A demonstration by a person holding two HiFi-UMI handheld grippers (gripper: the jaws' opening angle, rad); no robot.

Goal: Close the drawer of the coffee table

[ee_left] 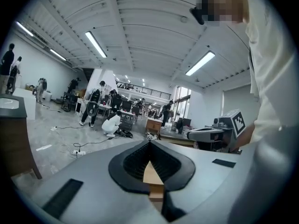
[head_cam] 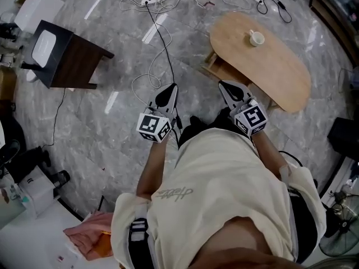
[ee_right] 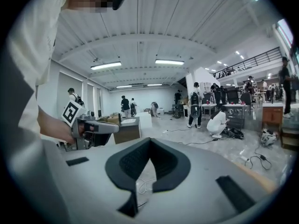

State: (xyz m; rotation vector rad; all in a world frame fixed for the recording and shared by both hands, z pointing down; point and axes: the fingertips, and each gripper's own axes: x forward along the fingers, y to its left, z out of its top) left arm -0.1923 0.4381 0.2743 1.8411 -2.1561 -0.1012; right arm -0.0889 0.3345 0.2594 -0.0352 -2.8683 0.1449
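The oval wooden coffee table (head_cam: 280,66) stands at the upper right of the head view, with a white cup (head_cam: 256,37) on top. Its drawer (head_cam: 216,66) juts out open from the near left side. My left gripper (head_cam: 173,87) is held in the air left of the drawer, jaws shut and empty. My right gripper (head_cam: 222,84) hovers just short of the drawer's front, also shut on nothing. In the left gripper view the left gripper (ee_left: 149,143) tips meet, and the right gripper (ee_left: 219,129) shows beside it. The right gripper (ee_right: 150,140) view shows closed tips too.
A dark side table (head_cam: 73,58) with a white device stands at the left. Cables (head_cam: 151,77) and a power strip (head_cam: 150,0) lie on the grey floor ahead. A fan (head_cam: 339,240) sits at the lower right. Several people stand far off in the hall.
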